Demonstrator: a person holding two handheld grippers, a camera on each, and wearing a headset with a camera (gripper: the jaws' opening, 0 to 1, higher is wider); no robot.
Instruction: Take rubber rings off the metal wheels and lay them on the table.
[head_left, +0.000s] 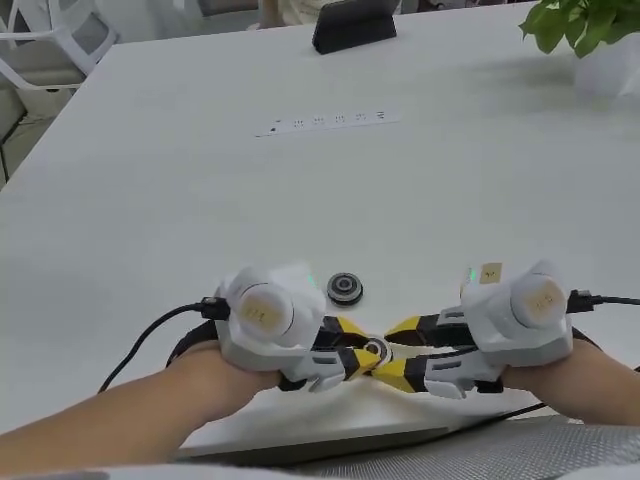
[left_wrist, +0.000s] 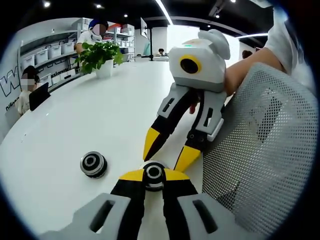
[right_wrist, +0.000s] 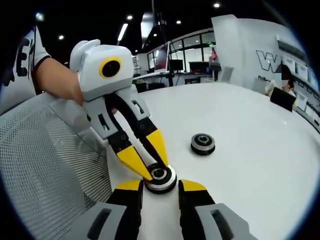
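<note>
A small metal wheel (head_left: 375, 352) with a black rubber ring hangs just above the table's near edge, between both grippers. My left gripper (left_wrist: 154, 175) is shut on this wheel (left_wrist: 154, 173), its yellow tips pressing both sides. From the opposite side, my right gripper (right_wrist: 160, 185) has its yellow tips tight against the rim of the same wheel (right_wrist: 160, 178). In the head view the left gripper (head_left: 352, 347) and right gripper (head_left: 394, 352) meet tip to tip. A second ringed wheel (head_left: 345, 287) lies flat on the table just beyond them.
The white table (head_left: 300, 200) stretches away behind the wheels. A power strip (head_left: 327, 122) lies mid-table, with a dark device (head_left: 353, 25) at the far edge and a potted plant (head_left: 585, 30) at the far right. A grey mesh chair back (left_wrist: 255, 150) sits close beside the grippers.
</note>
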